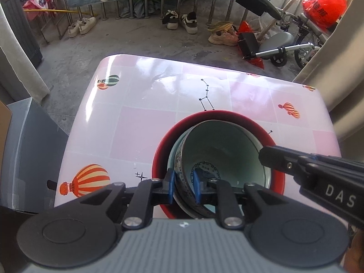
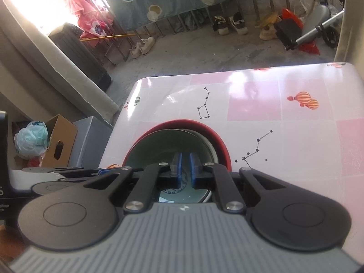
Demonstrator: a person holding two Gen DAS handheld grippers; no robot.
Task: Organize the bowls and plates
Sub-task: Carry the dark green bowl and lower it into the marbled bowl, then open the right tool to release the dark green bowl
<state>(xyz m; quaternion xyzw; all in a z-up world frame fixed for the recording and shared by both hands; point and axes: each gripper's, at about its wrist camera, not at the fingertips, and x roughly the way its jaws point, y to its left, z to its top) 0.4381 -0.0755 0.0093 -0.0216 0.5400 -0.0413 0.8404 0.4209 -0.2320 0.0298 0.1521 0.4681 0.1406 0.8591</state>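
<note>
A pale green bowl (image 1: 225, 145) with a blue patterned outside sits tilted inside a red bowl (image 1: 276, 177) on the pink table (image 1: 141, 122). My left gripper (image 1: 184, 185) is shut on the green bowl's near rim, one blue pad inside and one outside. The right gripper reaches in from the right (image 1: 318, 170). In the right wrist view my right gripper (image 2: 184, 170) hovers over the green bowl (image 2: 159, 145), pads a narrow gap apart, holding nothing. The red bowl's rim (image 2: 211, 136) shows behind it.
The table's far edge (image 1: 182, 60) drops to a concrete floor with several shoes (image 1: 179, 20) and a scooter (image 1: 279, 45). A grey box (image 1: 29, 150) and a cardboard box (image 2: 59, 141) stand left of the table.
</note>
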